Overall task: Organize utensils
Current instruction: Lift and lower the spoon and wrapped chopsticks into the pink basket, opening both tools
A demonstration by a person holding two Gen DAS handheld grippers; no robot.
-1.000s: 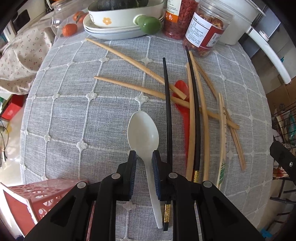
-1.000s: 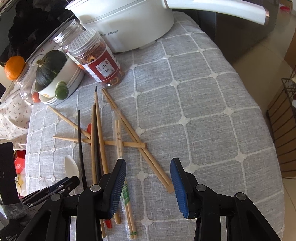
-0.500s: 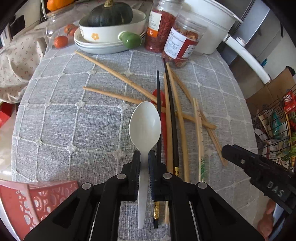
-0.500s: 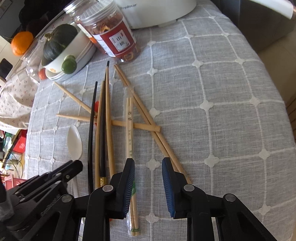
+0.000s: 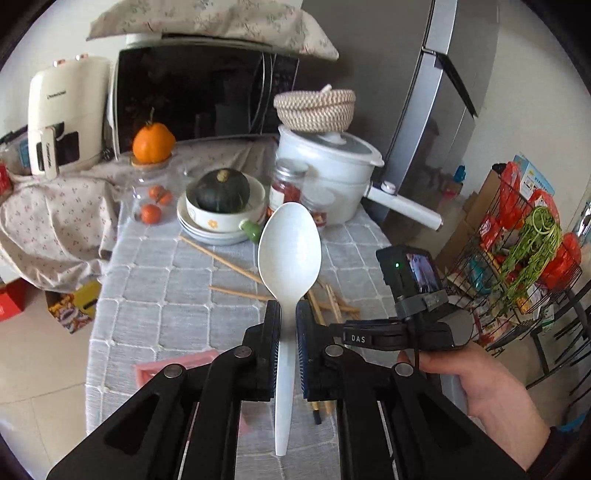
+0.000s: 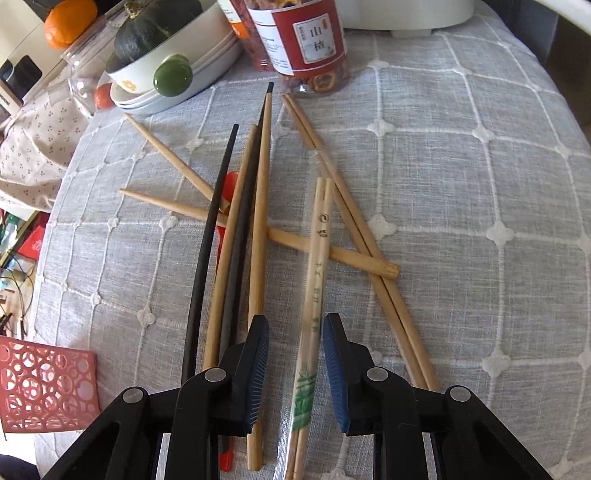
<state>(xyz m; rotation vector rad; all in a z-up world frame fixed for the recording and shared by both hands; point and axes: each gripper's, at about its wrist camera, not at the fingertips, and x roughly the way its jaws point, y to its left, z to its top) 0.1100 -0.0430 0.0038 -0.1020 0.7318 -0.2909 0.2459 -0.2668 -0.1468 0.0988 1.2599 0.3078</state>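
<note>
My left gripper [image 5: 287, 317] is shut on the white plastic spoon [image 5: 289, 254] and holds it up above the table, bowl pointing away. My right gripper [image 6: 295, 332] is open, low over the table, its pads on either side of a wrapped pair of bamboo chopsticks [image 6: 316, 280] without touching it. Beside these lie several loose wooden chopsticks [image 6: 258, 206], two black chopsticks [image 6: 210, 236] and a red spoon [image 6: 227, 192] partly hidden under them. A red perforated basket [image 6: 44, 387] sits at the near left table edge.
At the far end of the grey checked tablecloth [image 6: 461, 184] stand a bowl with a green squash [image 6: 155, 22] on plates, a red-labelled jar [image 6: 303, 40] and a white pot [image 5: 325, 166]. The right gripper's body and the hand [image 5: 491, 387] show in the left view. A wire rack [image 5: 517, 258] stands to the right.
My left gripper has lifted the white spoon off the table and tilted up towards the room. My right gripper has moved forward and lower, its jaws now astride the wrapped chopsticks.
</note>
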